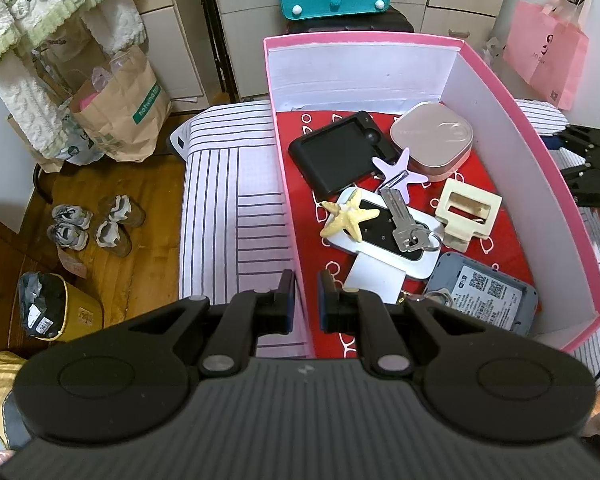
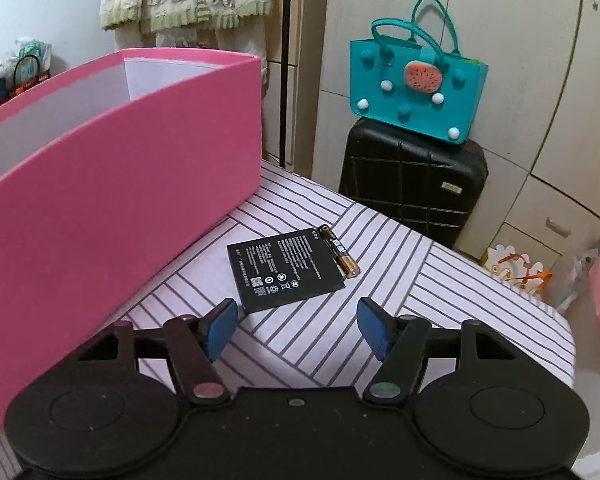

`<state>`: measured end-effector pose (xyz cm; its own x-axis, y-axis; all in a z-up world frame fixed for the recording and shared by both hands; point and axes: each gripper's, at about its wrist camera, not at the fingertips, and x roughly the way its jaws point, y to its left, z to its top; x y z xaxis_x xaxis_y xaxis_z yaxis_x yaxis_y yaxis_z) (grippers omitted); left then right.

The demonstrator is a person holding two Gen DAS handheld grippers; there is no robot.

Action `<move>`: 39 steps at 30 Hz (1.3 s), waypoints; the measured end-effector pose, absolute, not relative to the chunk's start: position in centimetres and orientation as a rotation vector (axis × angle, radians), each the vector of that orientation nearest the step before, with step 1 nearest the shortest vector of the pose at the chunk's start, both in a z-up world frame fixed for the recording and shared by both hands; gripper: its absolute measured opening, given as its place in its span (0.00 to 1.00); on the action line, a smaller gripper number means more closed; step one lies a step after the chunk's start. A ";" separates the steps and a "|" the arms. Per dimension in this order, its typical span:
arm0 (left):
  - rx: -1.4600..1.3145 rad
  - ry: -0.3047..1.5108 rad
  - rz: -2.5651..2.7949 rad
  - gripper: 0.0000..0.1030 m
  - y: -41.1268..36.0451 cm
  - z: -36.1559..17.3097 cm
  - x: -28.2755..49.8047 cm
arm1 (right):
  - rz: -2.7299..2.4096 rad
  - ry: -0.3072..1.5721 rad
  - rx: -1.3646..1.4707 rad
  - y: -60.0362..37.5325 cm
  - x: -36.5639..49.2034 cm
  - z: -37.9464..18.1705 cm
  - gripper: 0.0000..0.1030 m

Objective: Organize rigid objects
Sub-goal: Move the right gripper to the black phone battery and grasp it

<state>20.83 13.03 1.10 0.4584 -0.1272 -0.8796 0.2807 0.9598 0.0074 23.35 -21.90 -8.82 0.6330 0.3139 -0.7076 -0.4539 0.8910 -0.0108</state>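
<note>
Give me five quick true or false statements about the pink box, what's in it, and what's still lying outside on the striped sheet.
1. The left gripper jaws straddle the pink box wall. True.
2. A key lies inside the box. True.
3. The flat black battery is in the box. False: it lies outside, on the striped sheet.
4. The right gripper grips the small cylindrical battery. False: its jaws are open and empty.
5. The yellow starfish is on the floor. False: it is inside the box.

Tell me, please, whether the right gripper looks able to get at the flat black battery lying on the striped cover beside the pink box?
Probably yes. The right gripper is open, and the flat black battery lies just ahead on the striped cover with nothing between. Only the small cylindrical battery touches its far edge.
</note>
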 end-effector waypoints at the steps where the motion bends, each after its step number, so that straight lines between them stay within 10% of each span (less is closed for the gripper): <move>1: 0.160 1.066 -0.252 0.10 13.0 1.1 20.8 | 0.454 0.769 -0.186 -22.0 23.6 -8.8 0.69; 39: 0.163 1.061 -0.247 0.11 13.0 1.0 20.9 | 0.576 0.699 -0.244 -19.7 21.9 -9.0 0.72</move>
